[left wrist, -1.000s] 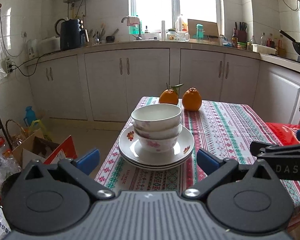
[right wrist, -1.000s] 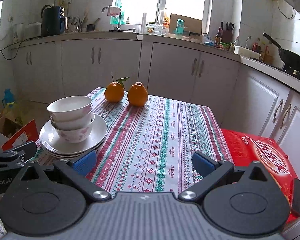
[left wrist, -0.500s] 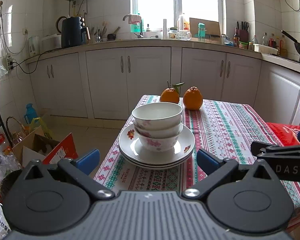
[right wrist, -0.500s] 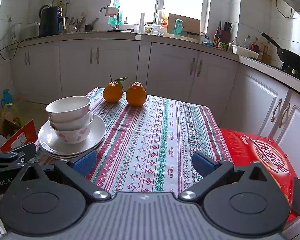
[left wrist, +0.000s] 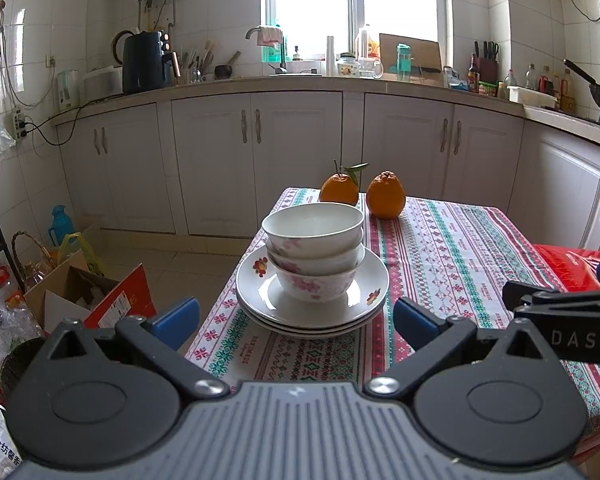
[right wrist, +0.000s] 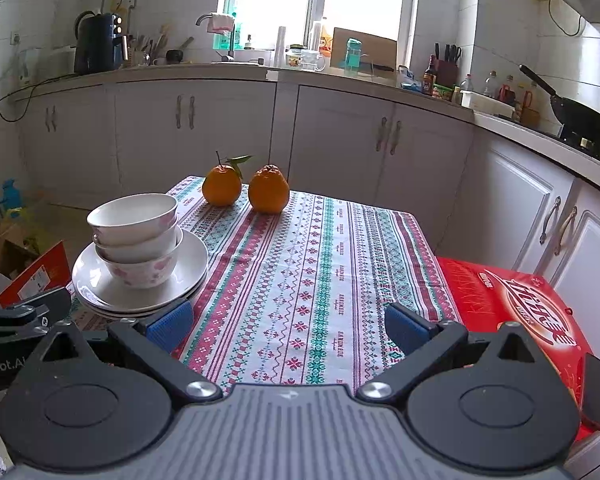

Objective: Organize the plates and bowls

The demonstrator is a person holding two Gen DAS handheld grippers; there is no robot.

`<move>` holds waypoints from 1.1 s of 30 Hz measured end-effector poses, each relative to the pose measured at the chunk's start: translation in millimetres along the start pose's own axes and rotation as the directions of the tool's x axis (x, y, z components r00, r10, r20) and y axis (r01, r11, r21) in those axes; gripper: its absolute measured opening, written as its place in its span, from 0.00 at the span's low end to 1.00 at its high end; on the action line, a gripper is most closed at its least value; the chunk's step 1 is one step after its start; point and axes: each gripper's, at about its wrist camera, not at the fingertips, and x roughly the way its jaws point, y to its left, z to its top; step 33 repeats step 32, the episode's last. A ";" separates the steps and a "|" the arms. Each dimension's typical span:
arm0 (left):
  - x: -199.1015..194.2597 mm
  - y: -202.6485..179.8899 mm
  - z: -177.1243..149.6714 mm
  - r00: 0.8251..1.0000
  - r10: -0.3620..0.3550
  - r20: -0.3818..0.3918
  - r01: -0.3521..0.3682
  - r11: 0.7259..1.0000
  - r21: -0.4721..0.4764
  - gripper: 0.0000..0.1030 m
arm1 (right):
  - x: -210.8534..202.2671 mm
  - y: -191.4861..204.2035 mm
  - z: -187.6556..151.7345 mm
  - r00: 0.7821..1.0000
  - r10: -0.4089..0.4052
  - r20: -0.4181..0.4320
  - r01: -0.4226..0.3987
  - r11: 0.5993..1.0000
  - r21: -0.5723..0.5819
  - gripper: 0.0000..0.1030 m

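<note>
Three floral bowls [left wrist: 314, 256] sit nested on a stack of plates [left wrist: 312, 300] near the counter's [right wrist: 320, 280] near-left corner. Two oranges [right wrist: 244, 189] are by the far edge. Left tongs [left wrist: 296, 318] and right tongs [right wrist: 286, 324] both spread wide, gripping nothing.

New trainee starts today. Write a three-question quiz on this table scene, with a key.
1. How many bowls sit nested on the plates?
2. True or false: the left gripper is shut on a plate.
3. Which fruit has a leaf: A, the left orange; B, the right orange?

Key: 1. Three. 2. False; both it and the right gripper are open and empty. 3. A.
</note>
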 end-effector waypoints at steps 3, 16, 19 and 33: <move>1.4 -0.5 0.6 1.000 -0.001 -0.005 0.001 1.000 0.000 0.99 | 1.6 -0.2 0.3 1.000 -0.003 -0.001 0.003 1.000 0.002 1.00; 6.7 -6.0 1.3 1.000 -0.005 -0.018 0.005 1.000 0.008 0.99 | 5.9 -1.5 -1.2 1.000 -0.018 -0.005 0.018 1.000 0.007 1.00; 7.7 -6.3 1.8 1.000 -0.007 -0.020 0.007 1.000 0.006 0.99 | 6.3 -2.1 -1.0 1.000 -0.017 -0.005 0.017 1.000 0.008 1.00; 13.2 -9.1 4.4 0.999 -0.010 -0.034 0.010 1.000 0.011 0.99 | 11.7 -5.2 0.5 1.000 -0.017 -0.014 0.018 1.000 0.012 1.00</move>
